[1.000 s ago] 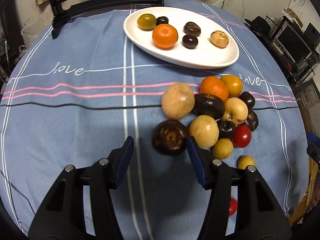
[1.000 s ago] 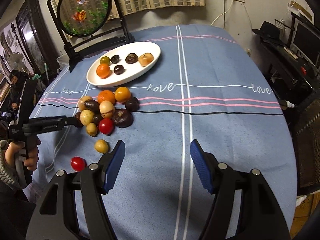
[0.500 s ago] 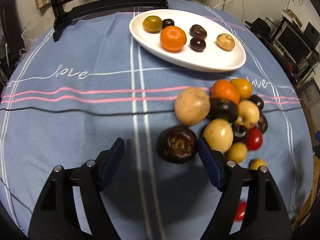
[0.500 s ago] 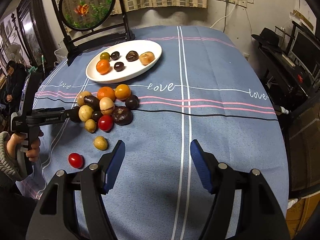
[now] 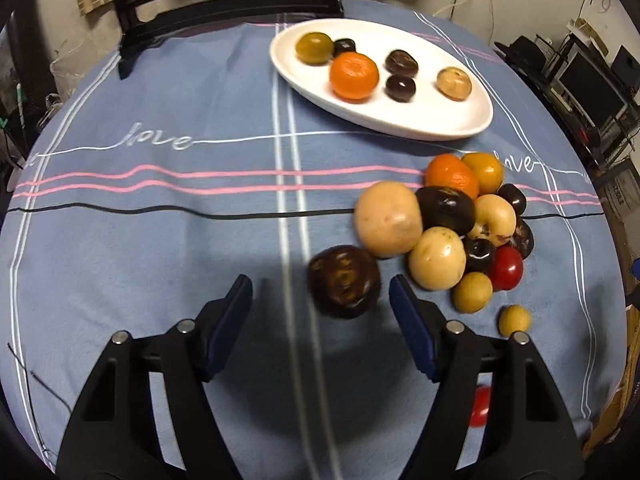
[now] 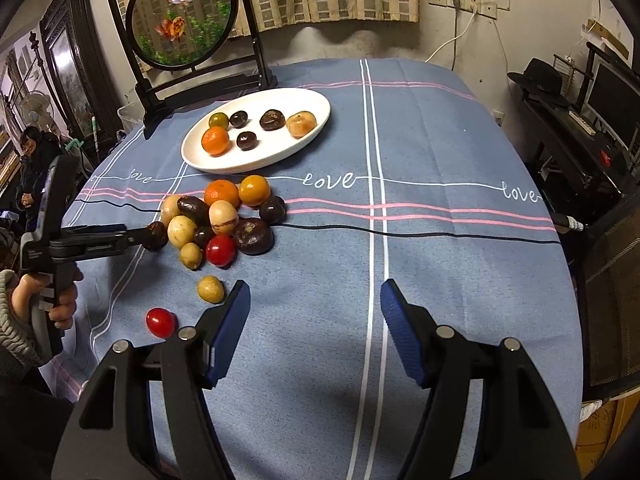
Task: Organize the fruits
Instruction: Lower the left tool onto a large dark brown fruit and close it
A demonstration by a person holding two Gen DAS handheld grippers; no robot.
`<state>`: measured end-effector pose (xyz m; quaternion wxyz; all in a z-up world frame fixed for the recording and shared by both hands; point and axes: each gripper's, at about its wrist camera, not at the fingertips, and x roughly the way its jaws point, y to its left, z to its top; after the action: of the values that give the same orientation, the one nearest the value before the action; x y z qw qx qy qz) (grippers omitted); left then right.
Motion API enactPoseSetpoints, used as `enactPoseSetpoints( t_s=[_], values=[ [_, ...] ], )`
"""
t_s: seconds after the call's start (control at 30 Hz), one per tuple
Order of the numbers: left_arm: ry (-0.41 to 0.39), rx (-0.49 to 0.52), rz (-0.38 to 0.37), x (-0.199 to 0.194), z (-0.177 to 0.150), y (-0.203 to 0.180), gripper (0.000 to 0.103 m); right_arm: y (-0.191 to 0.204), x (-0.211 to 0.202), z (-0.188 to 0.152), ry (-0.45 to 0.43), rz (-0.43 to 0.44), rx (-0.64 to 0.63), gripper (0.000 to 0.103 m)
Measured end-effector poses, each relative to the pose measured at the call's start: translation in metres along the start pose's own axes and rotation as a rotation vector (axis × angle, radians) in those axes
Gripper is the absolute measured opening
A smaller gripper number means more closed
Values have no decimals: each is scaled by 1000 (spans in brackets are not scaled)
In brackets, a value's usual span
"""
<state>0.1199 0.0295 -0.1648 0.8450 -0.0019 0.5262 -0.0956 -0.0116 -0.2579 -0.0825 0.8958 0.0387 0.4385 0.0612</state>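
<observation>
Your left gripper [image 5: 320, 300]: wide open, dark fruit [image 5: 344, 281] between pads, unheld | your right gripper [image 6: 314, 308]: wide open, empty

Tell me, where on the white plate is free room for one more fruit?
The white plate is bare along its near edge, below the orange and the tan fruit. Its far left end is crowded. The left gripper brackets a dark fruit.
</observation>
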Motion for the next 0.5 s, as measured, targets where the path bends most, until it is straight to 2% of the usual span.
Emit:
enactPoseSetpoints(
  t_s=[0.07,0.23,0.33,0.5],
  values=[
    [19,-6,-17,7,1,-1,57,-3,-3,-2,-3,-10,8,68],
    [18,21,-17,14,-1,-4,55,-13,-10,-7,-11,-31,46,68],
    [5,25,-16,13,-2,-2,44,-13,-11,-8,-11,-26,52,68],
    [-5,0,-10,1,-9,6,43,-1,-6,-5,-2,4,7,68]
  ],
)
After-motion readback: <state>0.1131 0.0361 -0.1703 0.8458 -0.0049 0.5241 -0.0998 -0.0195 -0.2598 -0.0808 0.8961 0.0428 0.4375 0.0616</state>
